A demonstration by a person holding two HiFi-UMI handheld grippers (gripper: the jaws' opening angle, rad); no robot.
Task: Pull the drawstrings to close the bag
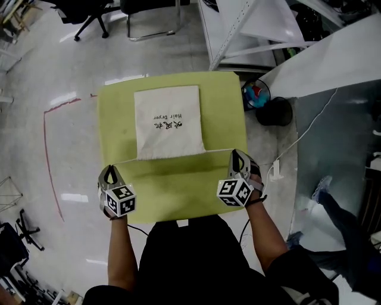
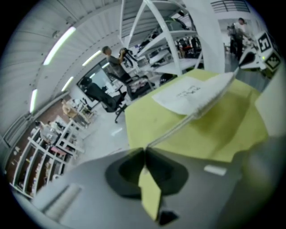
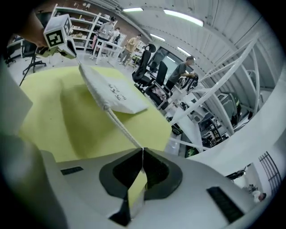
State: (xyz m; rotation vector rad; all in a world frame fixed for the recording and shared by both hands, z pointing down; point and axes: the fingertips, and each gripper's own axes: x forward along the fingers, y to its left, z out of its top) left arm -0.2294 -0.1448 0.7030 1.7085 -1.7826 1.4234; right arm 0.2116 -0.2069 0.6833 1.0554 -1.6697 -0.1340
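A white drawstring bag (image 1: 168, 121) with dark print lies flat on the yellow-green table (image 1: 178, 184), its mouth toward me. A drawstring runs out of each side of the mouth. My left gripper (image 1: 109, 173) is shut on the left drawstring (image 2: 187, 117), which stretches taut from the jaws (image 2: 144, 150) up to the bag (image 2: 190, 93). My right gripper (image 1: 238, 156) is shut on the right drawstring (image 3: 123, 129), taut from its jaws (image 3: 142, 150) to the bag (image 3: 114, 92). Both grippers hang near the table's front corners, spread well apart.
Right of the table stand a black bin (image 1: 275, 111) and a bin with colourful contents (image 1: 256, 95). A white cable (image 1: 300, 136) trails across the floor. A white metal frame (image 1: 238, 30) rises behind. Another person's leg (image 1: 333, 205) shows at right. Office chairs (image 1: 89, 15) stand far back.
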